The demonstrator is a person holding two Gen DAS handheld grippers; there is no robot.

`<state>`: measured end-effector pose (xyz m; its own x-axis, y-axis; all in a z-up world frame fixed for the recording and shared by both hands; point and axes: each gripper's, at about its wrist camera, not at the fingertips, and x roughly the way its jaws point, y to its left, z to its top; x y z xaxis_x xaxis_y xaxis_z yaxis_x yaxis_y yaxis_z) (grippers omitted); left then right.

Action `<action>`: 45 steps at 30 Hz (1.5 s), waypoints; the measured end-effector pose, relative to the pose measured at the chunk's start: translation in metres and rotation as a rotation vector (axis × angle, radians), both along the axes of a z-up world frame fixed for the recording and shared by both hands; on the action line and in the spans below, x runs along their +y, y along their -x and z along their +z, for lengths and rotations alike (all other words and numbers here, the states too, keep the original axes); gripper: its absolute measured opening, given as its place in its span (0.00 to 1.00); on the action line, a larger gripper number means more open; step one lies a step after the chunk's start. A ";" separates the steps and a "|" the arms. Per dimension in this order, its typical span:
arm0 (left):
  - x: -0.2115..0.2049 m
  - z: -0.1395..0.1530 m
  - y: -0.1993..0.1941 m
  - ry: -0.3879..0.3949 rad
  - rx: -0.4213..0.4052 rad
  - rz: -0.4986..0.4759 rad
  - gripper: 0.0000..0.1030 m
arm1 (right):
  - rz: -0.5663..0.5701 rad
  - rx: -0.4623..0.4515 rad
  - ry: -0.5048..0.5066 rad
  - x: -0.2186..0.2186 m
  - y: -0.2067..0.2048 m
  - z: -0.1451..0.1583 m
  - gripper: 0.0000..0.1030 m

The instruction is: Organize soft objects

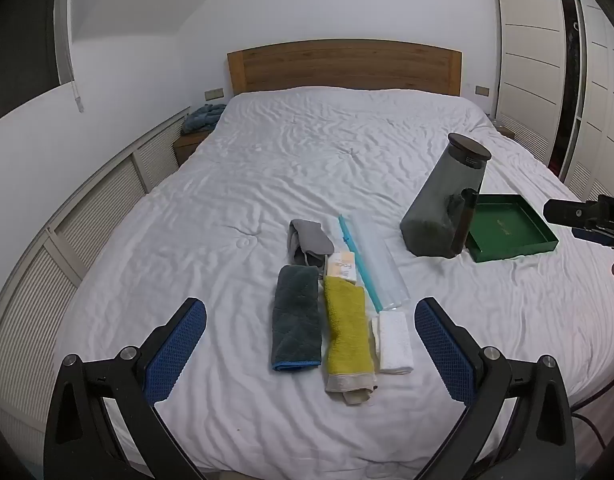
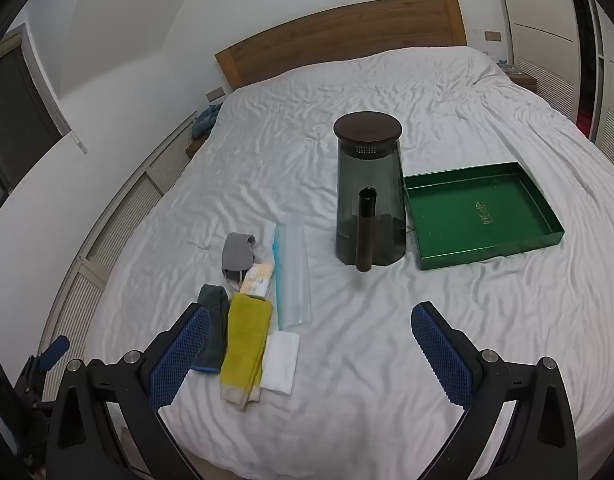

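I see both claws spread wide and empty, left claw (image 1: 310,344), right claw (image 2: 310,350), above the bed's (image 1: 267,160) near edge, where the dark towel (image 1: 297,316), yellow towel (image 1: 347,340) and white cloth (image 1: 394,342) lie side by side.

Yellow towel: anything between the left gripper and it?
Nothing visible. The left gripper hangs open above the bed, and the yellow towel lies flat just ahead, between the dark grey towel and the white cloth.
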<state>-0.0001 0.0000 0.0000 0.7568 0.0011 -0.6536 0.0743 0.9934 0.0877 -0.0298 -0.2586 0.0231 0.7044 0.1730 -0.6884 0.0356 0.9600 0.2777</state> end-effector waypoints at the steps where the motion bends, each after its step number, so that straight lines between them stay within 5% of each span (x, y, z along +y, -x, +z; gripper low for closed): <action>1: 0.000 0.000 0.000 0.002 0.004 0.000 0.99 | 0.001 0.001 -0.001 0.000 0.000 0.000 0.99; 45: 0.000 0.001 0.003 0.009 0.008 -0.005 0.99 | 0.001 0.002 0.007 -0.001 0.000 0.000 0.99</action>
